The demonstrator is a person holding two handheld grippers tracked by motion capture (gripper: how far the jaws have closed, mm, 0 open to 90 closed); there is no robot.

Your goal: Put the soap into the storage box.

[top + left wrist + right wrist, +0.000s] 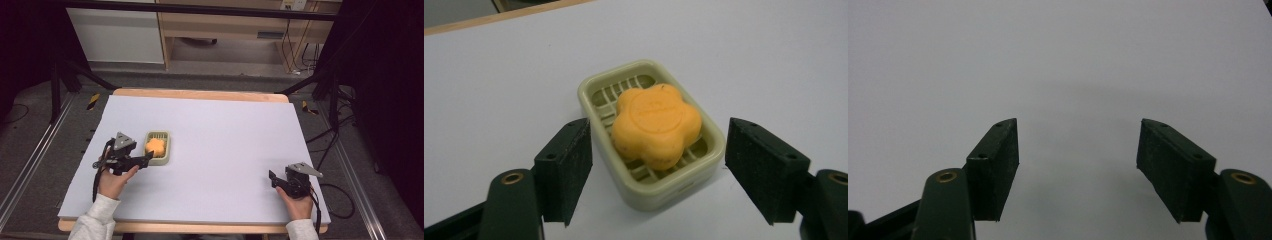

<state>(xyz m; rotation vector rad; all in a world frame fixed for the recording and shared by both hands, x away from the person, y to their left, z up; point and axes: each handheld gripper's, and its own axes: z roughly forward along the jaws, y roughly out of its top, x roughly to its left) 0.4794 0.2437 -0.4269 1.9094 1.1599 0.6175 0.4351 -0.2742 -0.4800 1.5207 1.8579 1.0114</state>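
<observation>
An orange flower-shaped soap (155, 146) (656, 125) lies in a pale green slotted soap dish (159, 133) (659, 192) on the left part of the white table top (225, 130). My left gripper (148, 156) (659, 122) is at the dish's near-left side, open, with one black jaw on each side of the dish's near end. I cannot tell whether the pads touch its walls. My right gripper (272, 176) (1078, 122) rests near the table's front right and points left. Its jaws stand apart with bare table between them.
The table's wooden edge (200, 94) shows at the back. Beyond it are a wooden desk (225, 25) and hanging cables (295, 55). Black frame legs (55, 95) stand at both sides of the table.
</observation>
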